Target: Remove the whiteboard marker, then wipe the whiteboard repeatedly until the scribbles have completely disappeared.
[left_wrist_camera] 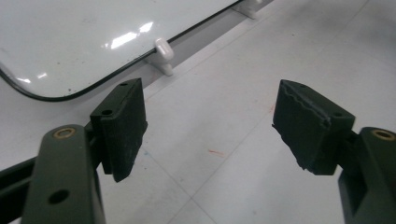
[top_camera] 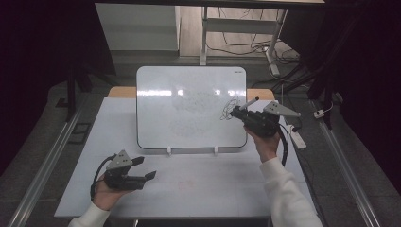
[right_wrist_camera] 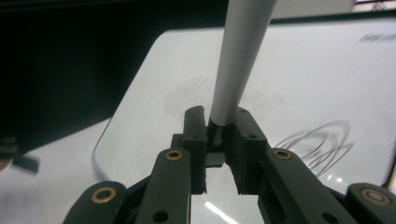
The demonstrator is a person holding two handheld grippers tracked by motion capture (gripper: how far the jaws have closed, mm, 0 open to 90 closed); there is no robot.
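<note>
Pinching a marker (right_wrist_camera: 238,60), the right hand-held gripper (top_camera: 235,112) hovers over the whiteboard (top_camera: 189,94); left hand-held gripper (top_camera: 144,168) spread.

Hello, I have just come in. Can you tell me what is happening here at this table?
A person sits at a white table with a gripper in each hand. The right gripper is shut on a marker and holds it at the right part of a whiteboard, beside dark looping scribbles. Faint smears cover the middle of the board. The left gripper is open, holds nothing, and sits low over the table in front of the board.
</note>
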